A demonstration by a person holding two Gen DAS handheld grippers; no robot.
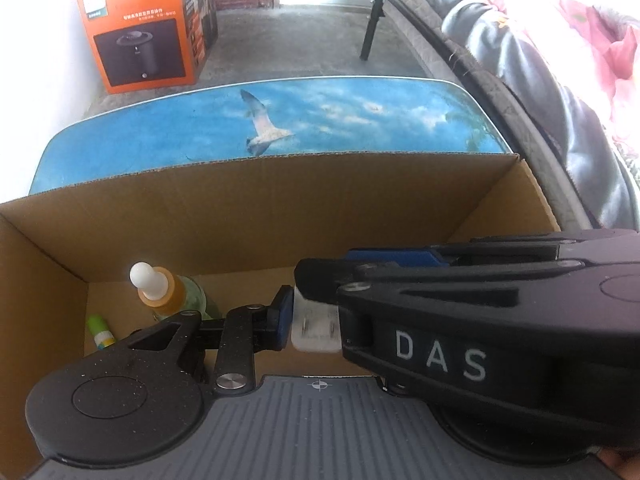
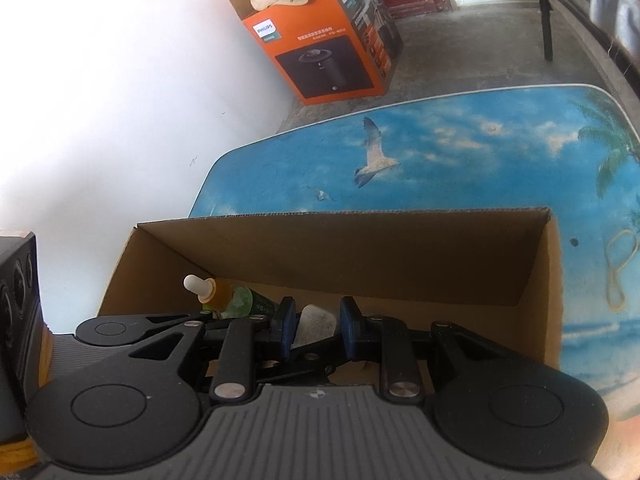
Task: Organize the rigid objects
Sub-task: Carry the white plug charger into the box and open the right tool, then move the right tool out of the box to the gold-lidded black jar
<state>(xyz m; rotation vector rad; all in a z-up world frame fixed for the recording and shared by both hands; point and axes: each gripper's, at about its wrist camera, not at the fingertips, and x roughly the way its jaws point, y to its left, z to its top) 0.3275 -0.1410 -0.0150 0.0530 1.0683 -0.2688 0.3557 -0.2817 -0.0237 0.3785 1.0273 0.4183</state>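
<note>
An open cardboard box [image 1: 256,208] stands on the blue sky-print table [image 1: 200,136]. Inside it lie an amber dropper bottle with a white tip [image 1: 154,286], a green bottle [image 1: 196,300] and a small green-and-yellow tube [image 1: 100,330]. My left gripper [image 1: 314,316] is inside the box; a white rectangular object [image 1: 316,326] sits between its blue pads, and the right gripper's black body [image 1: 480,320] crosses over its right finger. In the right wrist view my right gripper [image 2: 318,330] is above the box [image 2: 360,248], jaws apart, with the white object [image 2: 316,326] below between them.
An orange Philips carton [image 2: 320,40] with a beige hat on top stands on the concrete floor by the white wall. A rubber band [image 2: 618,268] lies on the table right of the box. A black speaker [image 2: 16,288] is at the left. A bed with floral bedding [image 1: 560,80] lies right.
</note>
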